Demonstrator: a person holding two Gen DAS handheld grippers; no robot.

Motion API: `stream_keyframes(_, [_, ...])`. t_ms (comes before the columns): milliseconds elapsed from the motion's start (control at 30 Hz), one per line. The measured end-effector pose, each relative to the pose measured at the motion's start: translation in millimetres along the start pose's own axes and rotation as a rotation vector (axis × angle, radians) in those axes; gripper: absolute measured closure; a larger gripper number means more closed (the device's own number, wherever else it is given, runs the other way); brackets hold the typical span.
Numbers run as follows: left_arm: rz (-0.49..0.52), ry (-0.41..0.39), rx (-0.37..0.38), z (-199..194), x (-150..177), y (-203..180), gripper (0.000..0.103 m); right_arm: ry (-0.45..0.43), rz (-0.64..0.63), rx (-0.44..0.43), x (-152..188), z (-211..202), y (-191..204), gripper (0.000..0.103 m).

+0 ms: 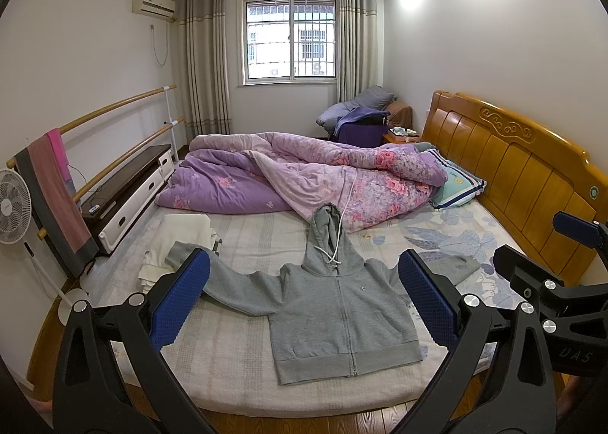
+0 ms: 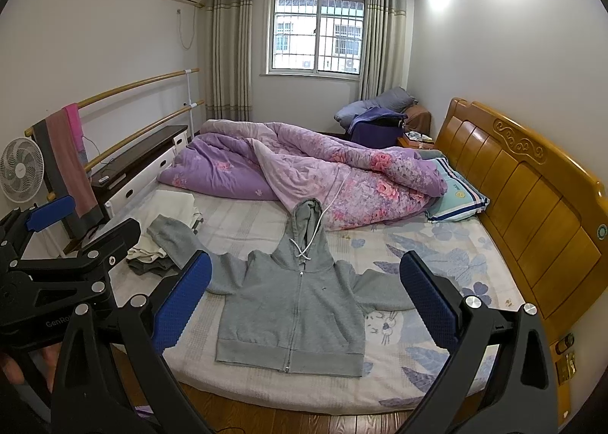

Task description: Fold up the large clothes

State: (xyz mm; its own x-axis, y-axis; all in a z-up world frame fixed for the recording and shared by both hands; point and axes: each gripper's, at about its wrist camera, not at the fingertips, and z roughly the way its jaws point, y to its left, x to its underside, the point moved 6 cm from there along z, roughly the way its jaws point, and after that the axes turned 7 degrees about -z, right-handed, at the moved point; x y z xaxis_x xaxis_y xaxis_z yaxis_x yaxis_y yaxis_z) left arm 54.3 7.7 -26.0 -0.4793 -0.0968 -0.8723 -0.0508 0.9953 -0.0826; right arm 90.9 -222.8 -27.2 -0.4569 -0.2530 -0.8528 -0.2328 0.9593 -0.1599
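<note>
A grey zip hoodie (image 1: 342, 312) lies flat and front up on the bed, sleeves spread to both sides, hood pointing to the quilt. It also shows in the right wrist view (image 2: 296, 312). My left gripper (image 1: 304, 297) is open and empty, held above the near edge of the bed. My right gripper (image 2: 304, 297) is open and empty beside it, and shows at the right edge of the left wrist view (image 1: 562, 270). The left gripper shows at the left edge of the right wrist view (image 2: 57, 244).
A purple floral quilt (image 1: 304, 171) is heaped on the far half of the bed. White folded clothes (image 1: 178, 244) lie by the hoodie's left sleeve. A wooden headboard (image 1: 524, 171) stands at the right. A fan (image 1: 13, 206) and a rail with towels (image 1: 57, 198) stand at the left.
</note>
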Motion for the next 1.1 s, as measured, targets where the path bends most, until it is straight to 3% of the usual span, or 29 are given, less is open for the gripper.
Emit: stream_keyframes(1100, [0.004, 0.012, 0.017, 8, 14, 4, 0.004, 0.025, 0.015, 0.027, 5, 6, 23, 0.007])
